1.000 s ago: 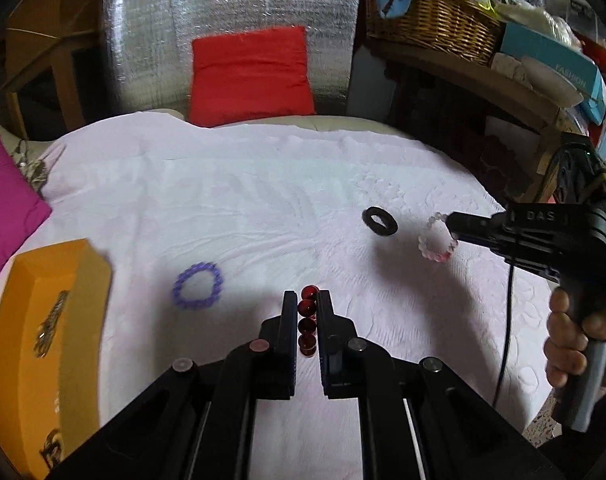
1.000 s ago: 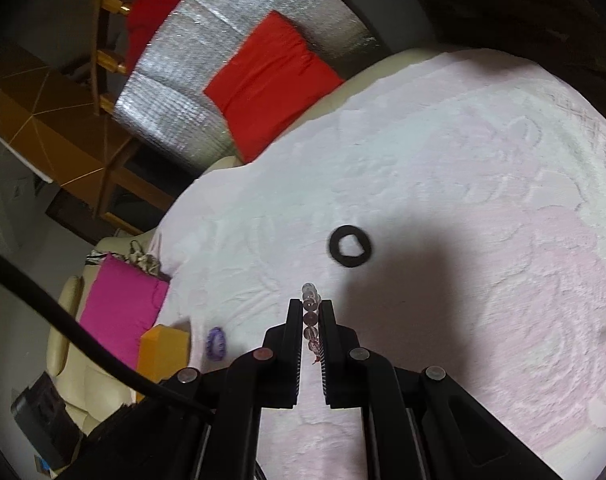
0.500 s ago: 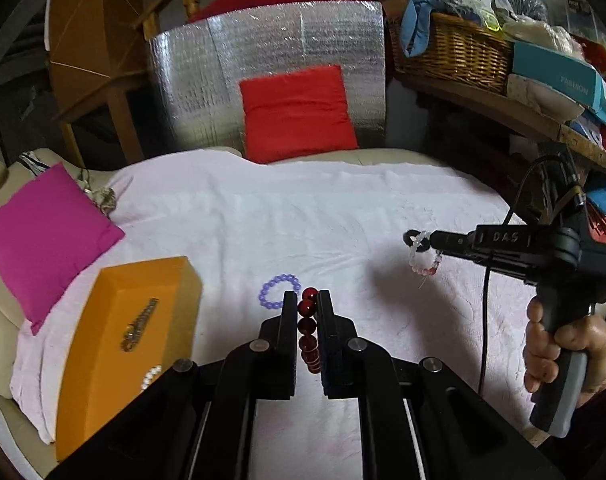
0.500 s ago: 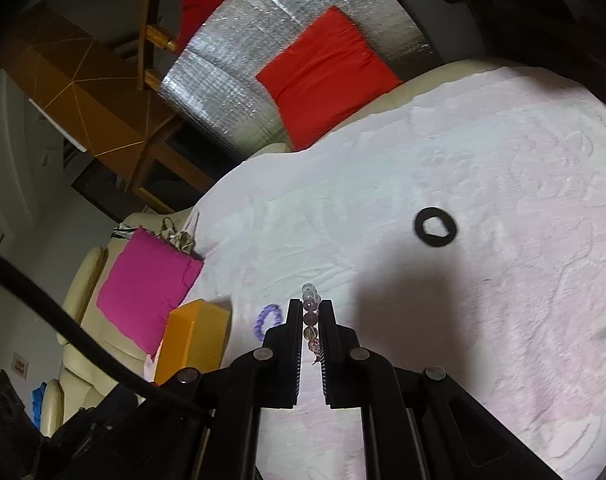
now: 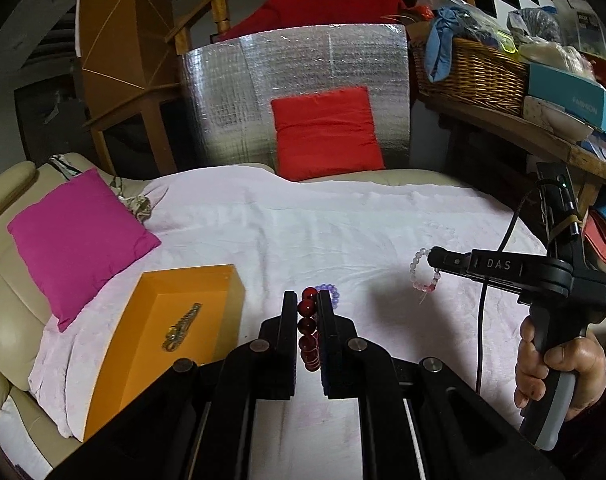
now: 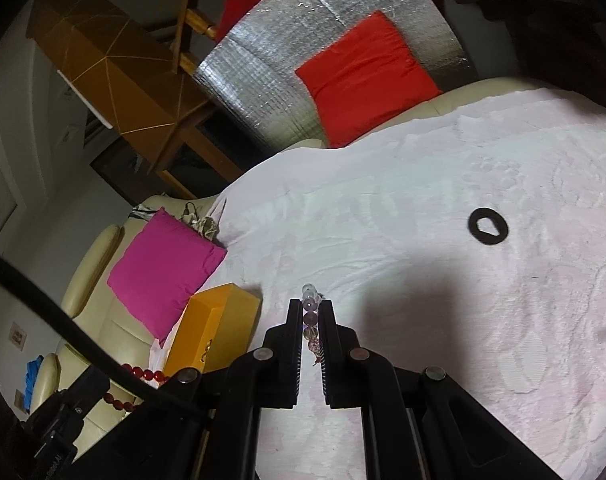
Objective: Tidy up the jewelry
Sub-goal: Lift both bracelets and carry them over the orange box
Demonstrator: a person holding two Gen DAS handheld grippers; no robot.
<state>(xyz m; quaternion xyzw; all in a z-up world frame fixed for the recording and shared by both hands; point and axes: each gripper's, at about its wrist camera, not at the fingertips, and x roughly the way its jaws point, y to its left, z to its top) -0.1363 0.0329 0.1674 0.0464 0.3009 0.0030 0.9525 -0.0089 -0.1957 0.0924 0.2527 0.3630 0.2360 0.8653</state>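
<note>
Both grippers had lifted their bracelets toward the orange box (image 5: 191, 292). The left gripper (image 5: 307, 312) pinched a red bracelet (image 5: 308, 326); the right gripper (image 6: 312, 316) clamped a pale bracelet (image 6: 310, 312) above the white cloth (image 6: 423, 280).

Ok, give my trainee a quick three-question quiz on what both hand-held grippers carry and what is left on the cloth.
1. True or false: the left hand-held gripper is shut on a dark red round-bead bracelet.
2. What does the right hand-held gripper hold? A) black flat ring B) pale clear-and-pink bead bracelet C) nothing
3. Fill in: the open orange rectangular box lies on the ____ cloth.

Key: 1 true; 2 B; 3 white.
</note>
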